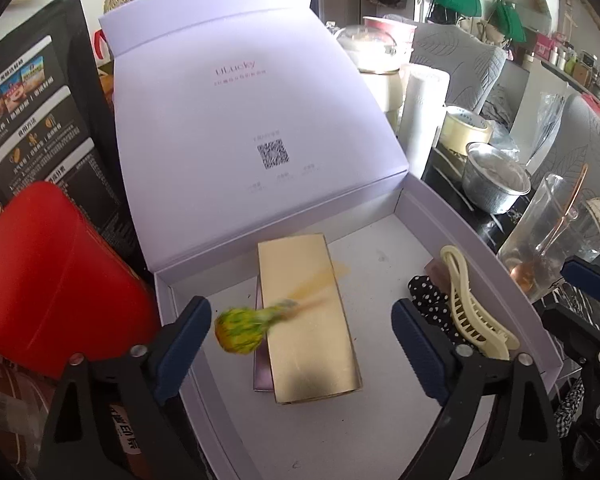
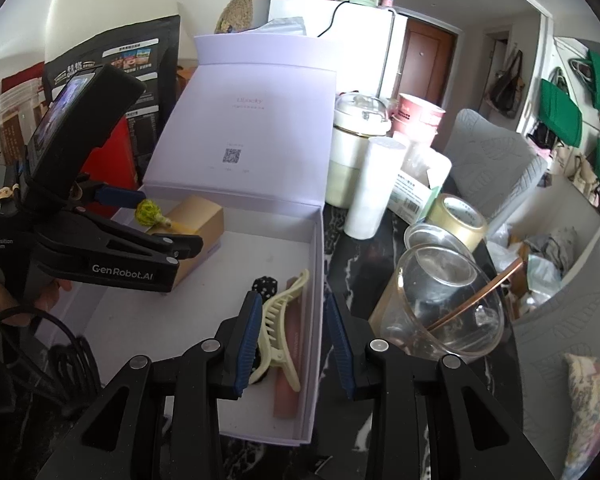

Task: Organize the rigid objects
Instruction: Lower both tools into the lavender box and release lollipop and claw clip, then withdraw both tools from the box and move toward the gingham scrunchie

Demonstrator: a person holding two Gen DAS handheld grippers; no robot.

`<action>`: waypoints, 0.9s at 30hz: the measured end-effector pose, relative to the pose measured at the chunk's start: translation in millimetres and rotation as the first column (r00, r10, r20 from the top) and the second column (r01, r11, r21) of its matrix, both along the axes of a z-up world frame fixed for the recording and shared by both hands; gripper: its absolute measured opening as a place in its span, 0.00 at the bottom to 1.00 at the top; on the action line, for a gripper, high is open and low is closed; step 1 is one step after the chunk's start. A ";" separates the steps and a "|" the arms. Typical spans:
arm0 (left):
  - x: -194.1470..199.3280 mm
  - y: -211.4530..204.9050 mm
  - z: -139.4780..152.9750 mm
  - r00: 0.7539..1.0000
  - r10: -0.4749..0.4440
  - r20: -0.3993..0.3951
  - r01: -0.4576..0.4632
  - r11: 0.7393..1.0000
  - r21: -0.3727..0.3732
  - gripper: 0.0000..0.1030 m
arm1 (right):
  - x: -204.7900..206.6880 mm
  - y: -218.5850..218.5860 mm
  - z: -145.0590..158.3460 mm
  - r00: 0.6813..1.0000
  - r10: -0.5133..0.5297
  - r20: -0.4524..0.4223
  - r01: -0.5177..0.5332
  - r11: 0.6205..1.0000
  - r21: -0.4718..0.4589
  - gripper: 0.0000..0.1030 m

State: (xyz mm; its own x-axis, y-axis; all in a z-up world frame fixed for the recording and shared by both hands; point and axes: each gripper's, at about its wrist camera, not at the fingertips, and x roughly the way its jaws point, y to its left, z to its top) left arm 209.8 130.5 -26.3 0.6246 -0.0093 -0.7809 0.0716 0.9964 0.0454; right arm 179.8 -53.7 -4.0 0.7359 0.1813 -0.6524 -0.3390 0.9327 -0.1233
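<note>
— Gold box [image 1: 308, 316] lies flat in the white gift box [image 1: 480, 248], and a green-yellow ornament on a stick [image 1: 238, 330] is blurred just above it, between the fingers of the left gripper [image 1: 302, 344]. These stand wide apart, holding nothing.

— I think it is dropping in. And the right gripper [image 2: 292, 344]?

— Also apart, empty, over the box's right wall, near the cream hair clip [image 2: 278, 324]. The small items are kept along that side, probably to leave room.
</note>
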 end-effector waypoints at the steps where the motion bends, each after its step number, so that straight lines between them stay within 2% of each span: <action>1: 0.0 -0.6 1.8 1.000 -0.003 0.001 0.003 1.000 -0.003 0.94 | -0.7 -0.1 0.5 1.000 0.001 0.000 -0.001 1.000 0.000 0.33; 16: -12.8 -5.7 35.9 0.999 0.008 0.053 -0.008 1.000 0.013 0.94 | -16.4 -3.4 23.5 0.999 -0.003 0.046 0.002 1.000 0.018 0.33; 27: -42.3 -12.8 73.0 0.992 -0.004 0.130 0.002 1.000 0.017 0.94 | -37.7 -7.9 46.5 0.995 -0.006 0.100 0.003 1.000 0.027 0.33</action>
